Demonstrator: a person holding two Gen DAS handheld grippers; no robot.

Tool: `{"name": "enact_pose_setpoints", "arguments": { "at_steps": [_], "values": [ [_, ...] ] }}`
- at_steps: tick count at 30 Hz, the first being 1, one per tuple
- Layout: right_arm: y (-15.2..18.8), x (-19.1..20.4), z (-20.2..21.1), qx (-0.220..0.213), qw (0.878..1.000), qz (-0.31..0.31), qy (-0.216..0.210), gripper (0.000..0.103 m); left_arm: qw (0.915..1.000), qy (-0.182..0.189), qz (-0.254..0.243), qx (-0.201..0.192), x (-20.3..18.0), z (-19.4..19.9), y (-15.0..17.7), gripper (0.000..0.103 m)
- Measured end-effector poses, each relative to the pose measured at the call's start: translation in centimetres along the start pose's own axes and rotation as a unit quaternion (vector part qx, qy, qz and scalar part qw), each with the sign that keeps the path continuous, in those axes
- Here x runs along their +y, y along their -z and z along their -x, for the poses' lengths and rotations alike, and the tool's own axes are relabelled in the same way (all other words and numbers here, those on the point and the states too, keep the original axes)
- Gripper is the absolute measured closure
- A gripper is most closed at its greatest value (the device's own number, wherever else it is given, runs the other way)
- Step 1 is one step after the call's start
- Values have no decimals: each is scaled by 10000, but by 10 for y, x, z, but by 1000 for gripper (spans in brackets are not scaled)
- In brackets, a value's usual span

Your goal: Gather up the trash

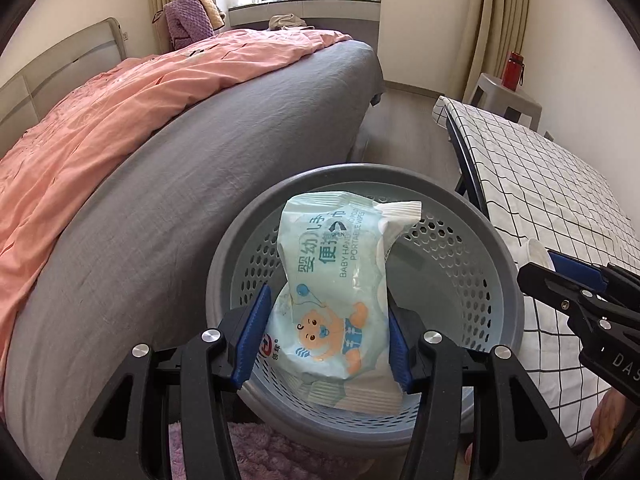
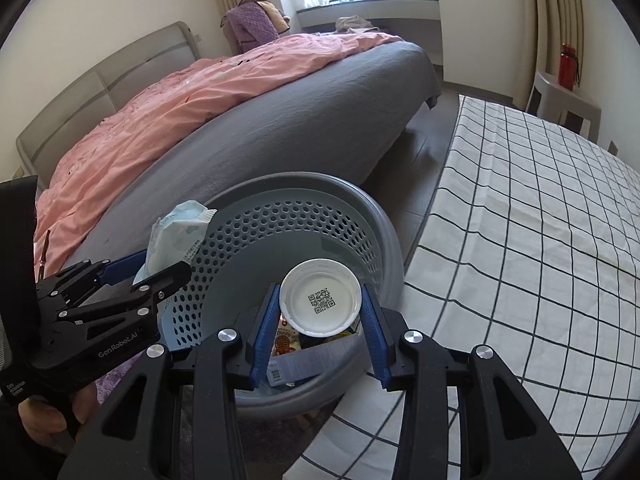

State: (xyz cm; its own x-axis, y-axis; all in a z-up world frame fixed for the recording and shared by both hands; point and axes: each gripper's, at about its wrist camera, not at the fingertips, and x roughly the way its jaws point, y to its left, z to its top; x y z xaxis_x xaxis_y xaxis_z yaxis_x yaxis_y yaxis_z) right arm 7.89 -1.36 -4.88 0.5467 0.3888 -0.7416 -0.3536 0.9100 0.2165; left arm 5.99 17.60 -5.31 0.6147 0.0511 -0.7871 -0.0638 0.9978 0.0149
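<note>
Between a bed and a checked table, a person holds two grippers over a grey perforated waste basket (image 1: 500, 280). The left gripper (image 1: 326, 336) clamps a pale blue pack of baby wipes (image 1: 336, 280) above the basket's opening. The right gripper (image 2: 320, 316) pinches a white cup (image 2: 318, 300), base facing out, over the rim. Both items look ready to drop; neither is released yet. The basket's floor appears bare.
</note>
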Motion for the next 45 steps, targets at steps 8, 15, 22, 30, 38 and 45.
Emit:
{"name": "enact_pose_setpoints", "arguments": {
  "at_steps": [8, 15, 22, 30, 38, 45],
  "values": [
    [-10, 4, -21, 100, 9999, 17, -98, 63, 9999, -40, 57, 79, 6, -18, -8, 51],
    [-10, 4, -34, 194, 9998, 29, -106, 63, 9998, -34, 83, 160, 8, -30, -7, 51],
    [-13, 4, -40, 234, 9997, 48, -112, 63, 9998, -39, 111, 165, 10, -32, -10, 51],
    [-12, 5, -32, 82, 9999, 121, -60, 47, 9999, -54, 122, 68, 11, -23, -11, 36],
    [-12, 4, -27, 39, 10000, 70, -57, 45, 9996, -135, 221, 68, 15, -19, -8, 31],
    [-8, 4, -25, 43, 10000, 23, -46, 42, 9994, -198, 274, 68, 18, -17, -6, 28]
  ]
}}
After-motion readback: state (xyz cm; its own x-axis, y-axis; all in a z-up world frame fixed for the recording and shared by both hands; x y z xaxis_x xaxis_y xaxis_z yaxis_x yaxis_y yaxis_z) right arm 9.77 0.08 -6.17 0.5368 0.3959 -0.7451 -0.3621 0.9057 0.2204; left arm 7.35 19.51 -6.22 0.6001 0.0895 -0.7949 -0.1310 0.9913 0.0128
